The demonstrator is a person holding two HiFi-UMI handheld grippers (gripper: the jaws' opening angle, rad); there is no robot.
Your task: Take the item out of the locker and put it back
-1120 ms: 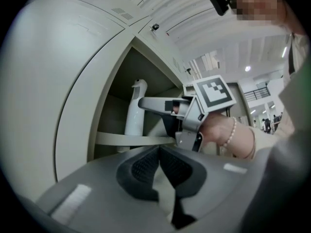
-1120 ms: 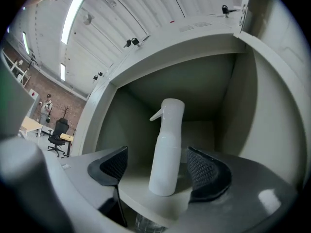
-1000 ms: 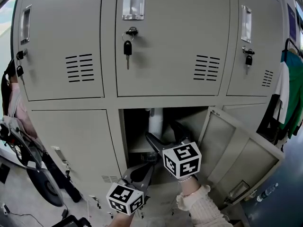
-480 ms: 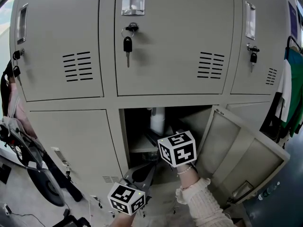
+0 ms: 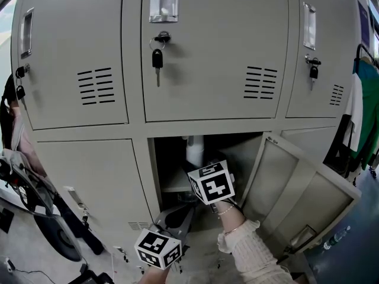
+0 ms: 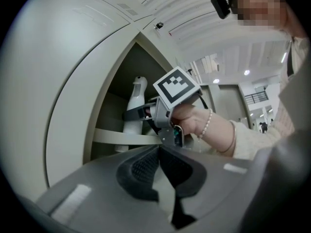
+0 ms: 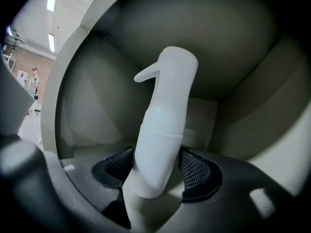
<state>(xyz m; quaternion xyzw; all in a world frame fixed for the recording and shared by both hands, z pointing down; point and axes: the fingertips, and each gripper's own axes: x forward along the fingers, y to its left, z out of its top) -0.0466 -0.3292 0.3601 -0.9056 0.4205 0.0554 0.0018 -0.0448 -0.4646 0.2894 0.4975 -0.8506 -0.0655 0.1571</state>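
Observation:
A white spray bottle [image 7: 160, 130] stands upright on the shelf inside the open lower locker [image 5: 237, 152]. The same bottle [image 5: 194, 149] shows above my right marker cube [image 5: 211, 182] in the head view. My right gripper [image 7: 155, 168] reaches into the locker. Its jaws have just been closing, and both mesh pads [image 7: 194, 171] now rest against the bottle's lower body. The left gripper view shows the bottle [image 6: 134, 106] with the right jaws around it. My left gripper [image 6: 158, 154] waits low outside the opening, shut on nothing.
The locker door [image 5: 296, 182] hangs open to the right. The upper lockers are closed, with keys [image 5: 157, 58] in the locks. Clothes [image 5: 367, 111] hang at the far right. Dark equipment [image 5: 53, 229] sits on the floor at the left.
My right gripper has moved left and deeper into the locker, up to the bottle. The left gripper has stayed where it was.

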